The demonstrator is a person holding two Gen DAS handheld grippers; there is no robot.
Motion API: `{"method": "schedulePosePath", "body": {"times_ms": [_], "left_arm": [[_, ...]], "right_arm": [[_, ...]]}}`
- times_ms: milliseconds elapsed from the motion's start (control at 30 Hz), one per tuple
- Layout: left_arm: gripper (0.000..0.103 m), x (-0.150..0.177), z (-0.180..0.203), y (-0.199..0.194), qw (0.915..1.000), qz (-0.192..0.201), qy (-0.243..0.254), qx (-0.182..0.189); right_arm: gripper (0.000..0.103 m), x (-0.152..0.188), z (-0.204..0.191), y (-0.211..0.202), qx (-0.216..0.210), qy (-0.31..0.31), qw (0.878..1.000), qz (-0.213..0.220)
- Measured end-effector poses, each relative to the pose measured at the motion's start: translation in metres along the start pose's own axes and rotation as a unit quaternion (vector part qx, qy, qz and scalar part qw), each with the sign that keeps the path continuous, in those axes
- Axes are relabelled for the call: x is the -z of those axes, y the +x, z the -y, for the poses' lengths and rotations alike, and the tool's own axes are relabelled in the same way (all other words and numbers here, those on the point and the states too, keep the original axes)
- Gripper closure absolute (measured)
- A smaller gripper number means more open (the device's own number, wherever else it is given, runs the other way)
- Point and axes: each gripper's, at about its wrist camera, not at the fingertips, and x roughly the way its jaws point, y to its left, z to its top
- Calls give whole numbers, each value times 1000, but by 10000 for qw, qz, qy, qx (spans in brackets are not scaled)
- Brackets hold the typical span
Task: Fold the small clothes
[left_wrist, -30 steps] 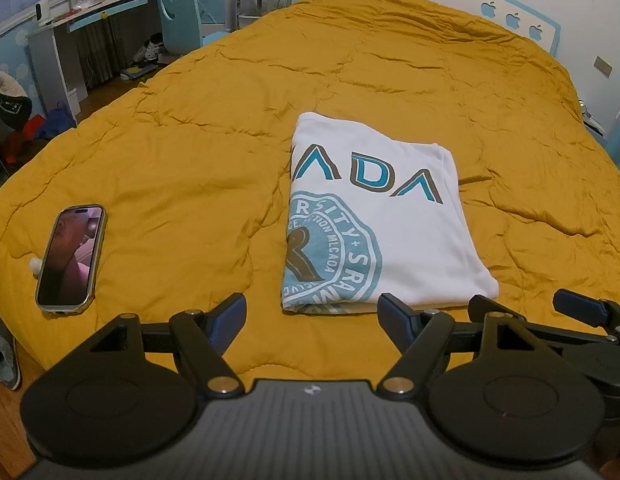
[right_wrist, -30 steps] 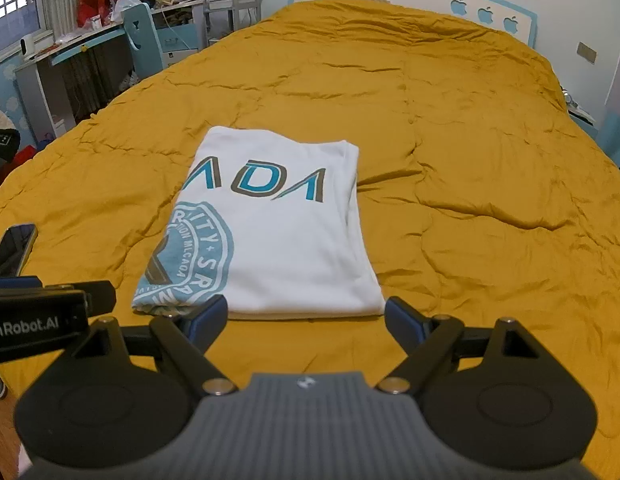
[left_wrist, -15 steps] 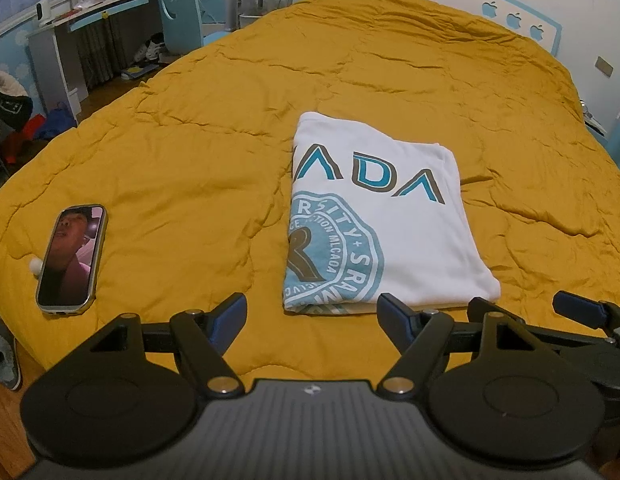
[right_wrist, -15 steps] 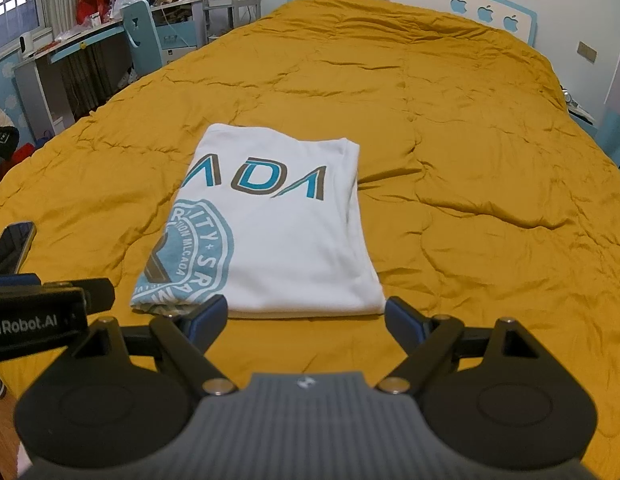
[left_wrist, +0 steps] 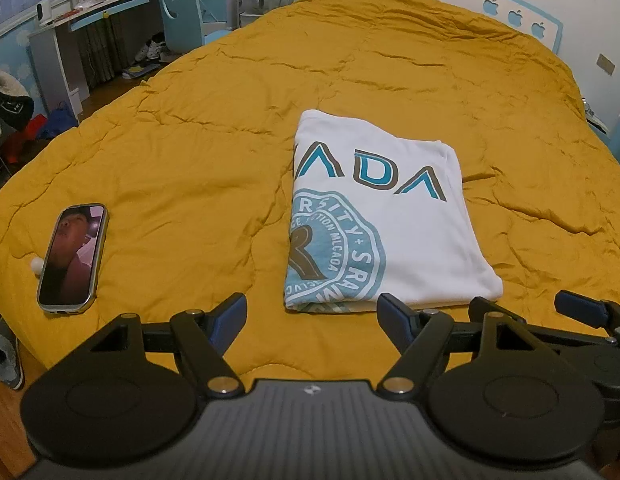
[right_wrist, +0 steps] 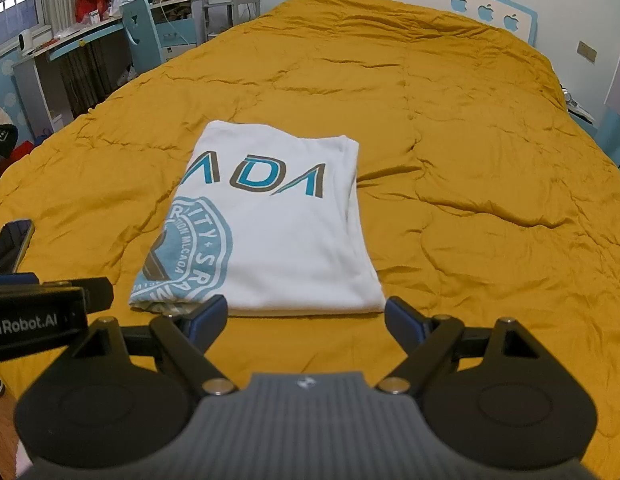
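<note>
A white T-shirt (left_wrist: 394, 220) with teal lettering and a round teal crest lies folded into a neat rectangle on the mustard-yellow quilt (left_wrist: 214, 152). My left gripper (left_wrist: 312, 314) hovers just short of the shirt's near edge, jaws wide open, nothing between its blue-tipped fingers. In the right wrist view the same shirt (right_wrist: 278, 232) lies straight ahead, and my right gripper (right_wrist: 306, 316) is open and empty at its near edge. The left gripper's body (right_wrist: 34, 316) shows at the left of that view.
A phone (left_wrist: 72, 256) with a lit screen lies on the quilt to the left of the shirt, near the bed's edge. A desk and blue chair (left_wrist: 178, 12) stand beyond the bed's left side. The headboard (right_wrist: 486, 12) is at the far end.
</note>
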Motion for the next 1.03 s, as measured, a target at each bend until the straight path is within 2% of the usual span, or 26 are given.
{"method": "schedulePosePath", "body": {"times_ms": [600,867,1033], "left_arm": [[16,3,2,4,10000,-66,17,-44],[23,3,0,5,9998,22,-90,-161],[24,1,-3,6,9999,-32,-101,-19]], "right_arm": [[22,0,0,4,29,4,10000,-80],[22,0,-2,3,5,-45,10000,-85],[22,0,-3,3,6,-45,9999,-90]]}}
